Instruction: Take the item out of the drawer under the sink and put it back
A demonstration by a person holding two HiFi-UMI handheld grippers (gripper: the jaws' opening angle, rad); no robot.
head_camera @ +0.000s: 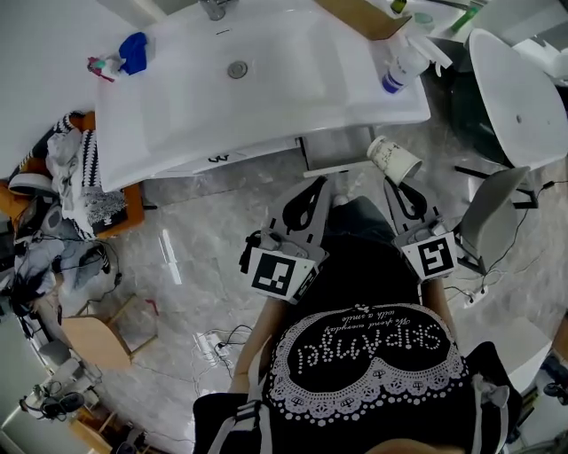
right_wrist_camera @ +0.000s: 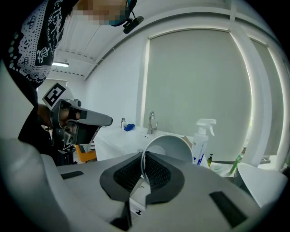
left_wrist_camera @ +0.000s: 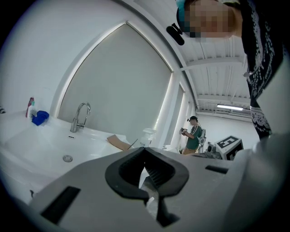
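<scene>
R gripper (head_camera: 394, 182) holds a white paper cup (head_camera: 391, 158) w/ dark print; its fingers (right_wrist_camera: 158, 172) are nearly together, pinching the cup's wall at the rim, 1 finger inside & 1 outside; the cup is tipped on its side, mouth toward the person, base toward the sink (head_camera: 266, 106); it hangs in the air just in front of the sink's front edge, toward the right end, over the grey marbled floor (head_camera: 195, 248). L gripper (head_camera: 316, 182) is just beside it on the left, apart from the cup; its fingers (left_wrist_camera: 161, 172) meet tip to tip w/ nothing between them. Both grippers point at the cabinet under the sink; can't tell whether the drawer is open. On the sink: tap (head_camera: 213, 8) at the back; drain (head_camera: 237, 68) in the basin; blue item (head_camera: 133, 51) at the left rear corner; spray bottle (head_camera: 404, 64) w/ blue base standing at the right end; cardboard piece (head_camera: 359, 18) behind it.
</scene>
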